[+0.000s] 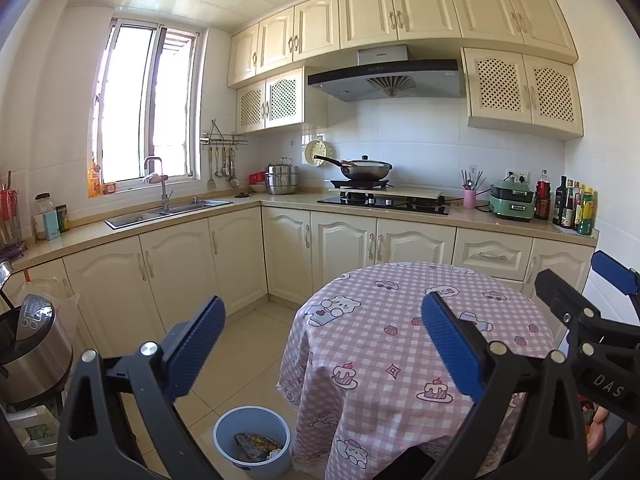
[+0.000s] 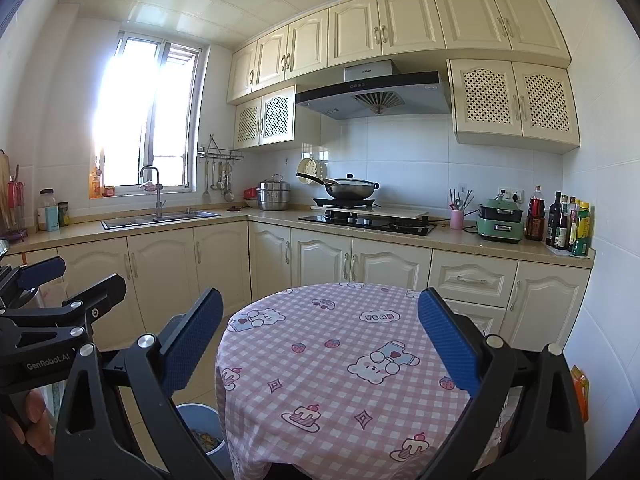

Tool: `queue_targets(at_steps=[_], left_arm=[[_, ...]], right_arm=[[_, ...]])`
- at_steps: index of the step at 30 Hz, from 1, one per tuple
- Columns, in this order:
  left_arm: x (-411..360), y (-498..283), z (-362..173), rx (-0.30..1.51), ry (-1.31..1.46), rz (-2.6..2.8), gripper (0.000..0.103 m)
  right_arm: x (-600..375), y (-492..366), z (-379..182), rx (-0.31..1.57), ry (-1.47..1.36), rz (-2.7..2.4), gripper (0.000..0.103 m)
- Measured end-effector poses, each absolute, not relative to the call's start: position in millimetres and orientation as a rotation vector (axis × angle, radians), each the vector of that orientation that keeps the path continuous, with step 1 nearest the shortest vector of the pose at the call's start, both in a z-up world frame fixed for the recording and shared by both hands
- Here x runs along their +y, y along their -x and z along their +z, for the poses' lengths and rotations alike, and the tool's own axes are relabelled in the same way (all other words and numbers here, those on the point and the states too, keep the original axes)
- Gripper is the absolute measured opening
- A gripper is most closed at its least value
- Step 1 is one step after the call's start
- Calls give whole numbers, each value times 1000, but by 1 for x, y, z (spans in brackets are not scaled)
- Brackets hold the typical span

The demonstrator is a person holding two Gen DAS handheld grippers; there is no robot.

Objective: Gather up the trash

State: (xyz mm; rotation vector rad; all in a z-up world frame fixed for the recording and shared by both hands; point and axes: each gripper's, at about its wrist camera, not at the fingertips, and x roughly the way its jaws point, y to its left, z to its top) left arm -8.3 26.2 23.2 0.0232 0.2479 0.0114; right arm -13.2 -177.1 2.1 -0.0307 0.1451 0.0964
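Trash (image 1: 256, 446) is seen already in the blue bin (image 1: 224, 432), below the left gripper (image 1: 320, 344). Both it and the right gripper (image 2: 320, 344) are spread, empty. Tablecloth (image 2: 340, 360) ahead should be scanned before finishing.

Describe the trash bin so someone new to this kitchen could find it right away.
Find the round table with the pink checked cloth. On the tiled floor at its left foot stands the blue bin, the only blue round container down there, open-topped, with wrappers already inside.
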Motion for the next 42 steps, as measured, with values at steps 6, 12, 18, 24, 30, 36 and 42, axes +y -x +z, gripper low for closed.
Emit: queue_targets(at_steps=[6, 12, 18, 24, 30, 36, 42], left_arm=[[25, 9, 23, 248, -24, 7, 96], [25, 10, 23, 247, -26, 1, 96], [25, 11, 23, 247, -27, -2, 96], [25, 11, 22, 247, -26, -4, 97], [26, 10, 21, 249, -25, -5, 96], [24, 10, 20, 251, -28, -8, 96], [25, 11, 20, 250, -27, -11, 97]], right_arm=[[-177, 13, 2, 146, 29, 98, 95], [-178, 13, 1, 146, 29, 97, 95], [-178, 13, 1, 147, 29, 97, 95], [-178, 13, 1, 149, 28, 97, 95], [-177, 16, 0, 152, 28, 98, 95], [-177, 17, -2, 153, 27, 95, 95], [-177, 17, -2, 154, 27, 95, 95]])
